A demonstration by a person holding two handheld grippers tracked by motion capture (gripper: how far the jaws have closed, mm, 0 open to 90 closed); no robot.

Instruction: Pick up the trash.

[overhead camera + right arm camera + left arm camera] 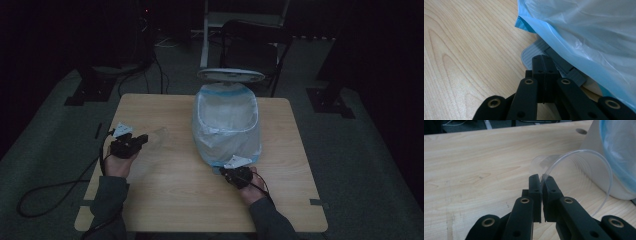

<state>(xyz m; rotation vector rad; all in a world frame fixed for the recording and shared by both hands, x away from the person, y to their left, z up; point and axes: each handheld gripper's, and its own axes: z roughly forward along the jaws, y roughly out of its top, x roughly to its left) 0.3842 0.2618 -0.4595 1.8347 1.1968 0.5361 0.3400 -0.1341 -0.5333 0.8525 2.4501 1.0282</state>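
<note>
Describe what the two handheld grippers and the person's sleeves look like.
Both the left gripper and the right gripper are black, each with two flat jaws on linked arms with brass-coloured pivot rings. Each carries a pale grey three-cornered plate on top. A black cable trails from the left one. The sleeves are dark grey.

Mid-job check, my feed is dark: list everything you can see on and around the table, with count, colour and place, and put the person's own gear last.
Table: one, light wood, centre of the high view.
Pedal bin: one, white, lid up, lined with a pale blue bag, right of centre on the table.
Foot pedal: one, grey, ribbed, at the bin's near base.
Plastic cup: one, clear, tipped on its side, left of the bin.
Chair: one, dark, beyond the table.
Left gripper: black, shut on the cup's rim, table's left side.
Right gripper: black, fingers together, tip at the pedal.
Hands and sleeves: two, dark sleeves, near edge.
</note>
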